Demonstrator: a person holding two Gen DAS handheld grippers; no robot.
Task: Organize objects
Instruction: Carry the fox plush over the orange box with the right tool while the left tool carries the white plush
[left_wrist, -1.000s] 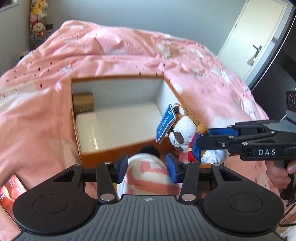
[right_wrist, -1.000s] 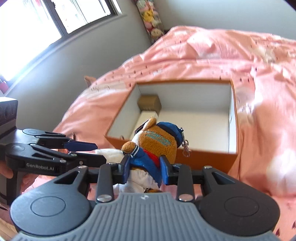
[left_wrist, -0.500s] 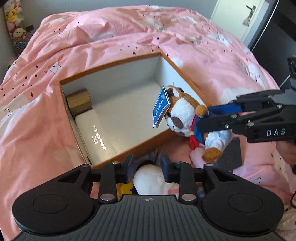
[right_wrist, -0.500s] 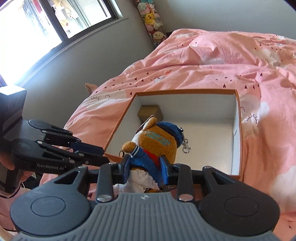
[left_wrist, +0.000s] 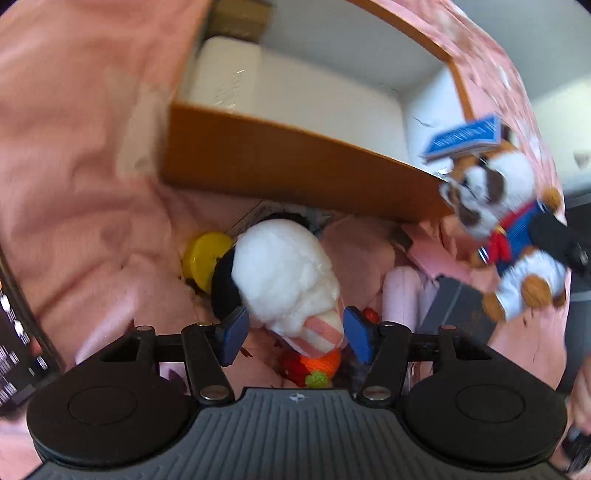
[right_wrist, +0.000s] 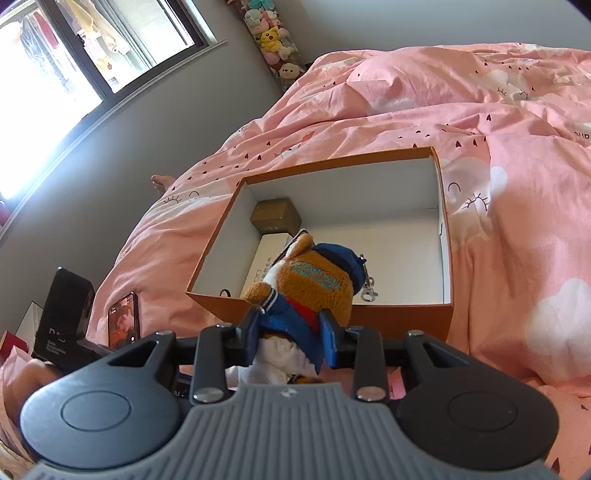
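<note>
An orange box (left_wrist: 280, 170) with a white inside lies open on the pink duvet. In front of its near wall lies a white plush toy (left_wrist: 284, 273) with a pink striped part. My left gripper (left_wrist: 295, 334) points down over it, jaws opening; the toy sits between the pads, with gaps on both sides. My right gripper (right_wrist: 290, 336) is shut on a brown plush dog (right_wrist: 314, 291) in a blue sailor suit, held over the near wall of the box (right_wrist: 406, 317). In the blurred left wrist view the dog (left_wrist: 491, 206) hangs at the right with a blue tag.
Inside the box are a small gold box (right_wrist: 275, 218) and a long white box (right_wrist: 266, 258). Beside the white toy lie a yellow round thing (left_wrist: 205, 258), an orange and red knitted item (left_wrist: 314, 365) and a dark grey box (left_wrist: 458, 306). A phone (right_wrist: 123, 321) lies on the duvet at left.
My left gripper has dropped steeply toward the pile in front of the box and rolled, and its jaws have widened around the white toy. The right gripper shifted slightly, still holding the dog.
</note>
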